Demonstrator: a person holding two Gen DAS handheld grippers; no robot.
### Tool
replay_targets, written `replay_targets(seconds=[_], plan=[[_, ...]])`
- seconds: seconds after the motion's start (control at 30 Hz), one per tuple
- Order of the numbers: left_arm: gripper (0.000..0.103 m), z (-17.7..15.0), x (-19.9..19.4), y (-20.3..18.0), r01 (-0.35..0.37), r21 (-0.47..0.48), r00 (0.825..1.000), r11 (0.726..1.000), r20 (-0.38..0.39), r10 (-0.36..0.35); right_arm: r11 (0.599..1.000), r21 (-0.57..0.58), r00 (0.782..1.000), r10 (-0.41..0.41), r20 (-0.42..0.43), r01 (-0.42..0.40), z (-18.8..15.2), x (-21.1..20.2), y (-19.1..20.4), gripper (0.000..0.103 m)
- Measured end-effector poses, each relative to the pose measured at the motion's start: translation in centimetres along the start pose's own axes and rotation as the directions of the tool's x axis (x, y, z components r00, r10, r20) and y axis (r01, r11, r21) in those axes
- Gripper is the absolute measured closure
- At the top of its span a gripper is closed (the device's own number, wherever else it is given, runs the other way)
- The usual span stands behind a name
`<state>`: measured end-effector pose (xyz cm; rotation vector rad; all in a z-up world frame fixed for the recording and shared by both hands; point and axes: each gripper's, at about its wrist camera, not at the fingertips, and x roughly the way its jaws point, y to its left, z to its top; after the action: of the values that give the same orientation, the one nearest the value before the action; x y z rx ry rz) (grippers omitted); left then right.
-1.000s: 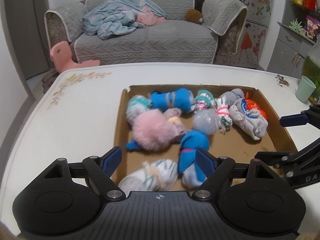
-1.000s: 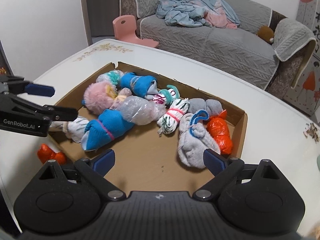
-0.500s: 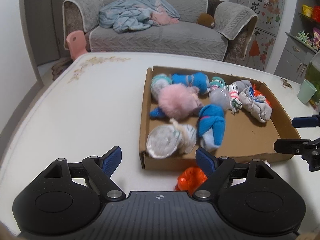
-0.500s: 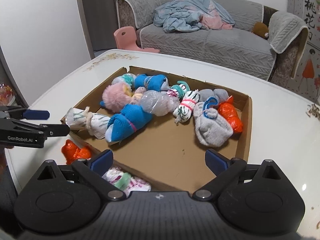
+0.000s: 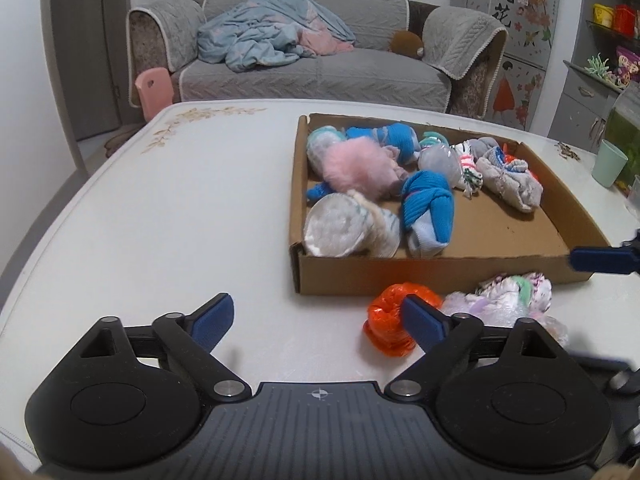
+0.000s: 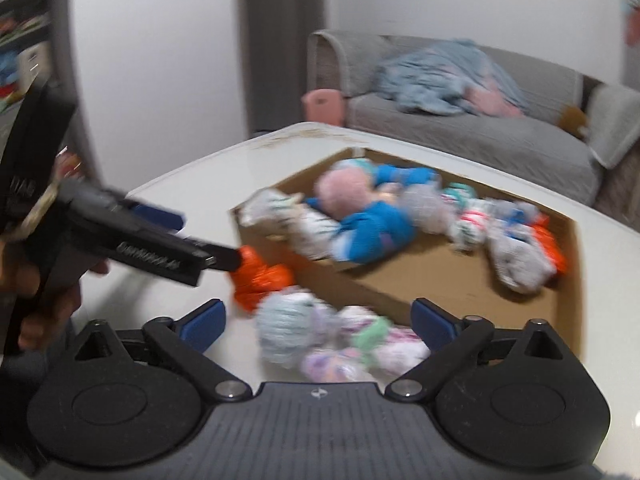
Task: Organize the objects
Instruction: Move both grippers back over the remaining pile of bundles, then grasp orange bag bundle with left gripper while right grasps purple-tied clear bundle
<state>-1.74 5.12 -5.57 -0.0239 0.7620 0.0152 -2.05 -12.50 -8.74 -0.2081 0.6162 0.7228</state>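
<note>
A shallow cardboard box (image 5: 436, 274) (image 6: 448, 276) on the white table holds several rolled sock bundles, among them a pink fluffy one (image 5: 356, 168) and a blue one (image 5: 428, 204). Outside the box, by its near wall, lie an orange bundle (image 5: 390, 322) (image 6: 258, 276) and a pale multicoloured bundle (image 5: 510, 300) (image 6: 332, 344). My left gripper (image 5: 326, 318) is open and empty, low over the table, its right finger just in front of the orange bundle. My right gripper (image 6: 318, 322) is open, with the pale bundle lying between its fingers; this view is blurred.
A green cup (image 5: 609, 163) stands at the table's right edge. A grey sofa (image 5: 316, 72) with a blanket and a pink stool (image 5: 154, 88) are behind the table. Bare tabletop (image 5: 180, 208) lies left of the box.
Both grippers have drawn back from over the box toward the near table edge. The orange and pale bundles outside the box have come into view close to the fingers.
</note>
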Motion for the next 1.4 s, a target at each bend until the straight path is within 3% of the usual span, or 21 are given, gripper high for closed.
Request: replay_targets(seconds=[0.13,0.23,0.47,0.73,0.87,0.9,1.03,1.17,1.4], plan=[[0.008,-0.3,-0.2,0.7,-0.004,-0.008,1.0,1.0,-0.008,0.004,0.996,-0.075,0.999,0.045,-0.007,-0.045,0.3,1.6,1.3,0.018],[0.008,-1.0,-0.3,1.0,-0.004,-0.006,1.0,1.0,-0.028,0.004,0.994,-0.1,0.999,0.035,-0.042,-0.039,0.0,2.8,1.8,0.027],[0.008,-3.7,-0.3,1.6,-0.016,0.012,0.998,1.0,-0.068,0.017,0.99,-0.127,0.997,0.05,-0.058,-0.057,-0.9,3.4,3.0,0.027],[0.007,-1.8,-0.8,1.8,0.047,-0.037,0.999,0.998,-0.003,-0.047,0.989,-0.131,0.996,0.055,-0.073,-0.064,-1.2,4.1,3.6,0.028],[0.007,-1.8,-0.9,2.2,0.049,-0.057,0.999,0.997,-0.004,-0.049,0.987,-0.138,0.995,0.069,-0.074,-0.079,-1.6,4.5,4.1,0.052],[0.007,-1.9,-0.9,2.4,0.048,-0.06,0.999,0.997,-0.007,-0.048,0.987,-0.14,0.995,0.075,-0.069,-0.084,-1.7,4.4,4.3,0.053],[0.007,-1.9,-0.8,2.5,0.055,-0.07,0.998,0.996,-0.012,-0.056,0.984,-0.163,0.997,0.064,-0.035,-0.068,-1.4,3.2,4.5,0.055],[0.005,-1.9,-0.2,1.3,0.093,-0.06,0.996,0.994,-0.007,-0.093,0.988,-0.148,0.998,0.049,0.025,-0.045,-0.8,-0.6,3.1,0.055],[0.005,-1.4,1.9,-1.8,0.106,0.0,0.994,0.994,-0.007,-0.106,0.993,-0.076,0.994,-0.083,0.075,0.089,-1.2,-5.8,-1.8,0.054]])
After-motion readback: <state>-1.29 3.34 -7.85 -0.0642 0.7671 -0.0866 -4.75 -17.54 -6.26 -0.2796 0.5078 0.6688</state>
